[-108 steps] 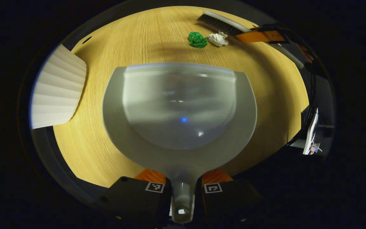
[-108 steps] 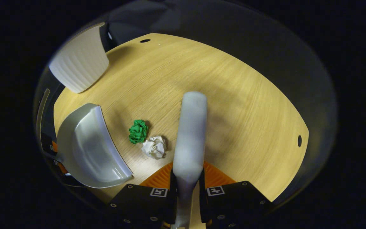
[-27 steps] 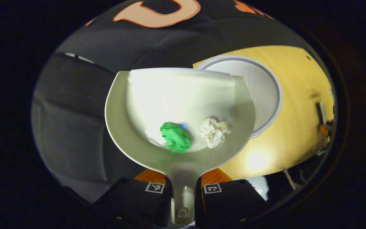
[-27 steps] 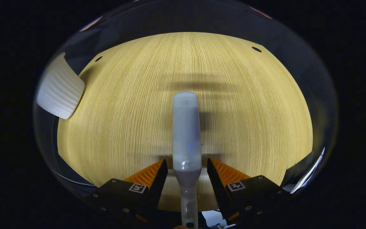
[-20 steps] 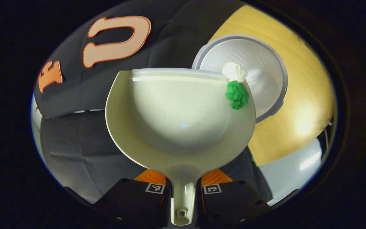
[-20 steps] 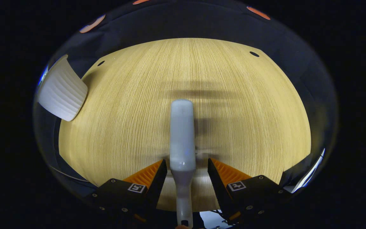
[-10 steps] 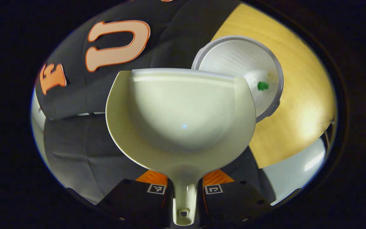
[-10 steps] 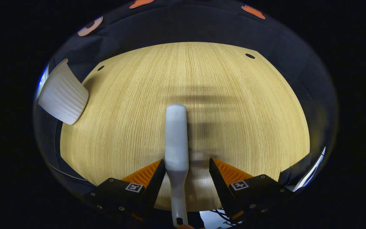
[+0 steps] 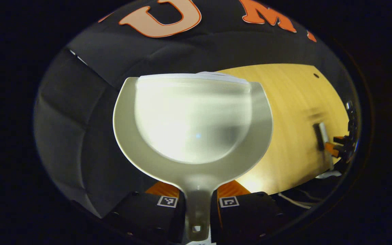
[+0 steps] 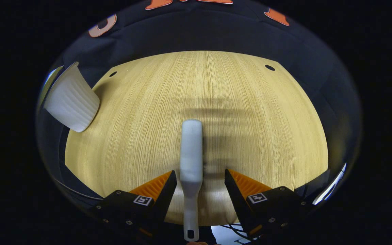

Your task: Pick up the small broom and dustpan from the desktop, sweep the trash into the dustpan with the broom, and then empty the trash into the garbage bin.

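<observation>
My left gripper point(image 9: 197, 190) is shut on the handle of the pale grey dustpan point(image 9: 192, 122), which hangs in the air with an empty scoop. Behind its front lip peeks a sliver of the white garbage bin point(image 9: 213, 72). In the right gripper view the small broom point(image 10: 191, 153) lies on the wooden table point(image 10: 257, 112), handle end toward me. My right gripper point(image 10: 199, 183) is open, its fingers standing apart on either side of the broom without touching it. The ribbed bin point(image 10: 71, 102) stands at the table's far left corner. Broom point(image 9: 321, 136) and right gripper point(image 9: 335, 149) also show far right in the left gripper view.
The black cloth wall rises behind the table's far edge. Small round holes point(image 10: 270, 67) mark the tabletop's far corners. Cables point(image 9: 294, 200) hang below the table's near edge in the left gripper view.
The green and white paper balls slid off the tipped dustpan into the bin. The dustpan then swung back level, covering the bin. My open right gripper drew back from the broom.
</observation>
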`<state>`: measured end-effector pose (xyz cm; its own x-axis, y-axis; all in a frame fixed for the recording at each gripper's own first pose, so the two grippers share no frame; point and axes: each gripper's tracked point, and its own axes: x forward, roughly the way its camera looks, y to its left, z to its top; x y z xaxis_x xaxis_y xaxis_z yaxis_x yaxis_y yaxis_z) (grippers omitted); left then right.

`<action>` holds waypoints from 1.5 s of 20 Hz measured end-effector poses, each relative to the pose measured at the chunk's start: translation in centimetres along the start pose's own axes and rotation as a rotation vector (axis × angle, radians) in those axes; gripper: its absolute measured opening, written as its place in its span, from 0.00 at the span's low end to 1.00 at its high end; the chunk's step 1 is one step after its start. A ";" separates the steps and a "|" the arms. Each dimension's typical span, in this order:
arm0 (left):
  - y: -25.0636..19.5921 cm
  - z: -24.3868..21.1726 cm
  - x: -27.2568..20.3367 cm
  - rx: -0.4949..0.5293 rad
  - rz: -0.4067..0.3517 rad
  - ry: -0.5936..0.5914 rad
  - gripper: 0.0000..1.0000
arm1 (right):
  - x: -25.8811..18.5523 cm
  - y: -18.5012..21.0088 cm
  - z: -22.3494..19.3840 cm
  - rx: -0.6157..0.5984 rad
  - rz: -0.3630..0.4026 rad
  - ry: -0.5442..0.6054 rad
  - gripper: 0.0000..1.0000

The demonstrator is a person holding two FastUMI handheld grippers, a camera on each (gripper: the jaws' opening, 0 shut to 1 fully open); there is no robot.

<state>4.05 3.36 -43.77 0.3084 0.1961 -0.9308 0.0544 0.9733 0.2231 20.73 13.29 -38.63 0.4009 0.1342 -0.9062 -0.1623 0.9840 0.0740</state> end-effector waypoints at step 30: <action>-23.2 -6.1 19.5 -0.102 -0.366 0.223 0.30 | -1.5 -1.3 1.5 -0.039 -0.008 -0.061 0.88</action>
<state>2.99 -14.65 -68.81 0.0737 -0.1535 -0.9854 0.0244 0.9881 -0.1521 21.66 11.98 -36.76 0.4564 0.1346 -0.8795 -0.1936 0.9798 0.0495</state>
